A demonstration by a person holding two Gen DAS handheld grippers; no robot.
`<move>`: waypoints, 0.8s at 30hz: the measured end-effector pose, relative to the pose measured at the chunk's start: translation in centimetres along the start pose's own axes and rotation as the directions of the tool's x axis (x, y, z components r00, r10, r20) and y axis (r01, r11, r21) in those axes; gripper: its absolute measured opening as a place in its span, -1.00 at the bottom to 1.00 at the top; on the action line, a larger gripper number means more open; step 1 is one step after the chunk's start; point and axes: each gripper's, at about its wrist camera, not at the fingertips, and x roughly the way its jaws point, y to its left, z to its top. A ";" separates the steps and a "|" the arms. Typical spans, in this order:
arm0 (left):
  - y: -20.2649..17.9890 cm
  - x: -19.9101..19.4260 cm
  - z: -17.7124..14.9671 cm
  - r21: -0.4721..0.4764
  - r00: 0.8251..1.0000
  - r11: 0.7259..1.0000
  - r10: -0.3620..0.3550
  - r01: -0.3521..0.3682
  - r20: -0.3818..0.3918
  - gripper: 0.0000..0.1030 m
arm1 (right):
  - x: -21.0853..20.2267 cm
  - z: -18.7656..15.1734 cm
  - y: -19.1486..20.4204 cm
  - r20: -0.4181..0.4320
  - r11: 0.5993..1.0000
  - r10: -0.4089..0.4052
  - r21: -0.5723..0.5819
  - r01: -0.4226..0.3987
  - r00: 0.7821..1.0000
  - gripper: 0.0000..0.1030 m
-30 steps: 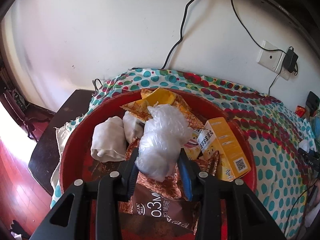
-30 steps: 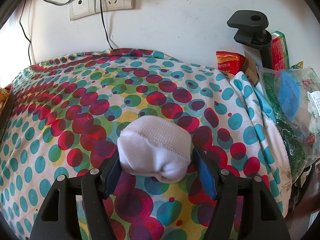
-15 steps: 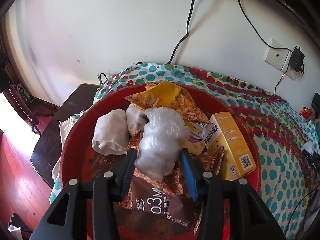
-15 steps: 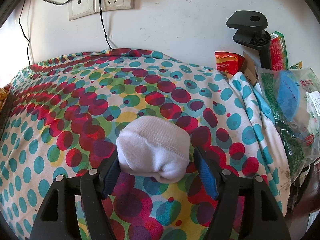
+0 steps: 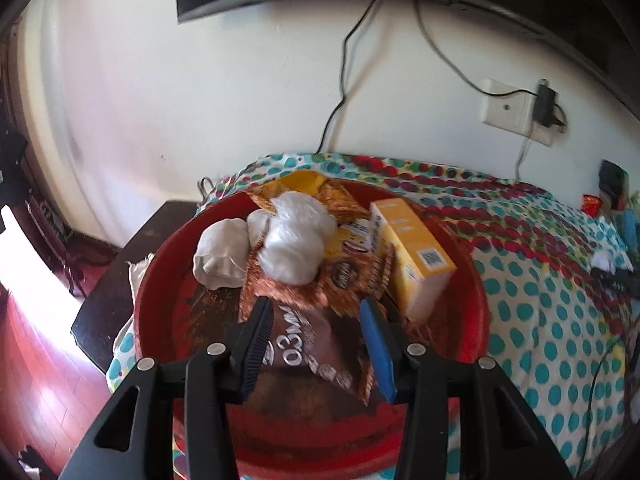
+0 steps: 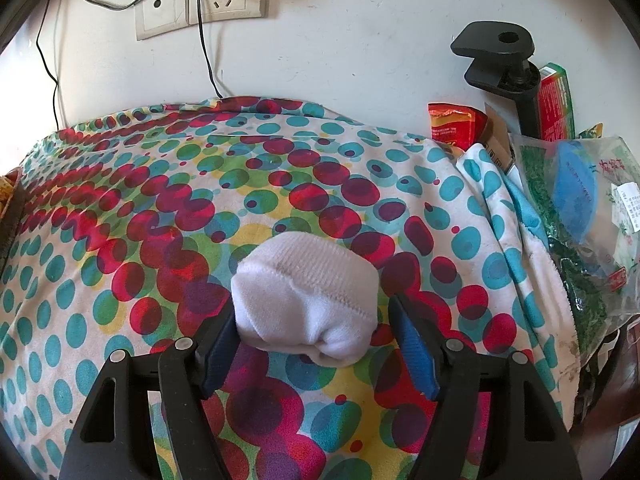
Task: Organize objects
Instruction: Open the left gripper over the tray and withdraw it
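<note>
In the left wrist view a red basin (image 5: 160, 280) holds a crumpled clear plastic bundle (image 5: 294, 240), a white cloth roll (image 5: 222, 256), a yellow carton (image 5: 416, 252) and brown and gold snack packets (image 5: 308, 348). My left gripper (image 5: 314, 304) is open above the brown packet, short of the plastic bundle, with nothing between its pads. In the right wrist view a rolled white sock (image 6: 304, 280) lies on the dotted cloth (image 6: 120, 240). My right gripper (image 6: 312, 304) straddles it, open: a gap shows at the right pad, while the left pad sits close against the sock.
A dark side table (image 5: 116, 280) and red wood floor lie left of the basin. Wall sockets (image 6: 200, 12) with cables sit behind the cloth. At the right stand a black clamp (image 6: 504, 64), a red packet (image 6: 456, 124) and plastic bags (image 6: 580, 216).
My left gripper widened, let go of the plastic bundle and drew back from it; the bundle stays in the basin. My right gripper's jaws spread slightly off the sock.
</note>
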 end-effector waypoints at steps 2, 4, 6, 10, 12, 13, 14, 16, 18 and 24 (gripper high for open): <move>-0.5 -0.4 -0.8 0.020 1.000 1.000 -0.007 0.007 0.004 -0.09 | 0.0 0.0 0.0 -0.001 1.000 0.002 0.002 -0.002 1.000 0.36; -1.3 -0.8 -1.7 0.042 1.000 0.999 -0.030 0.029 0.009 -0.08 | 0.0 -0.1 0.1 -0.002 1.000 0.004 0.007 -0.004 1.000 0.37; -2.0 -1.1 -2.4 0.071 0.999 0.996 -0.046 0.045 0.018 -0.08 | 0.0 -0.1 0.2 -0.001 1.000 -0.001 0.004 0.001 1.000 0.37; -2.9 -1.3 -3.7 0.122 0.998 0.991 -0.059 0.055 0.027 -0.08 | 0.0 -0.1 0.3 0.003 1.000 -0.008 -0.004 0.008 1.000 0.31; -2.8 -1.4 -4.1 0.121 0.997 0.991 -0.067 0.062 0.036 -0.08 | -0.2 -0.1 0.5 0.014 1.000 0.002 -0.023 -0.002 1.000 0.02; -2.7 -1.4 -4.2 0.118 0.997 0.991 -0.073 0.068 0.036 -0.08 | -0.2 -0.1 0.7 0.017 1.000 -0.006 -0.030 0.007 1.000 0.03; -2.6 -1.3 -4.2 0.119 0.996 0.990 -0.077 0.072 0.038 -0.08 | -0.3 -0.1 0.7 0.018 0.999 -0.012 -0.033 0.012 1.000 0.03; -2.4 -1.3 -4.4 0.128 0.996 0.990 -0.062 0.054 0.058 -0.08 | -0.3 0.0 0.4 0.023 1.000 -0.010 -0.027 0.011 1.000 0.02; -2.2 -1.4 -4.6 0.138 0.996 0.990 -0.053 0.043 0.071 -0.08 | -0.4 0.0 0.0 0.028 1.000 -0.018 -0.010 0.018 0.999 0.02; -1.6 -1.1 -4.6 0.124 0.996 0.991 -0.066 0.059 0.060 -0.08 | -0.4 0.0 -1.3 0.026 0.999 -0.039 0.017 0.039 0.999 0.02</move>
